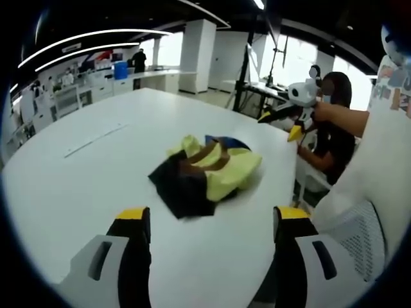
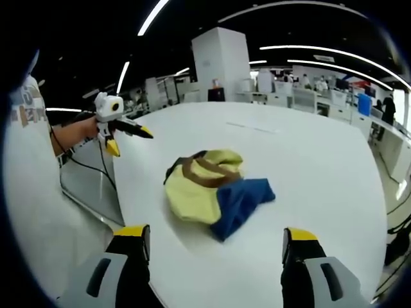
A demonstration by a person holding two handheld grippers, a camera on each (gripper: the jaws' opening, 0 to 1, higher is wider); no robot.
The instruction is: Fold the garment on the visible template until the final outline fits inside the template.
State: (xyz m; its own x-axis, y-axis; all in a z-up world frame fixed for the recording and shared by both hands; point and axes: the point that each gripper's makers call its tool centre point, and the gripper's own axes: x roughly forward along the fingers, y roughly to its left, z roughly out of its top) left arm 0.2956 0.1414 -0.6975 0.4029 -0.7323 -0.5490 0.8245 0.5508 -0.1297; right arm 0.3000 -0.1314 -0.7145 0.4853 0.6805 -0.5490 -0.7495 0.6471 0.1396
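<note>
Crumpled yellow, brown, blue and black fabric garment (image 1: 207,172) lies bunched mid white table (image 1: 77,186); no template outline I can make out. My left gripper (image 1: 212,221) and right gripper (image 2: 215,237) both spread, empty, held apart from cloth. Risk: grabbing bunched layers together, dragging heap toward table edge.

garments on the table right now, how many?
1. A crumpled yellow, blue, brown and black garment lies bunched mid-table, ahead of both open grippers. Anything beneath it would be hidden.
</note>
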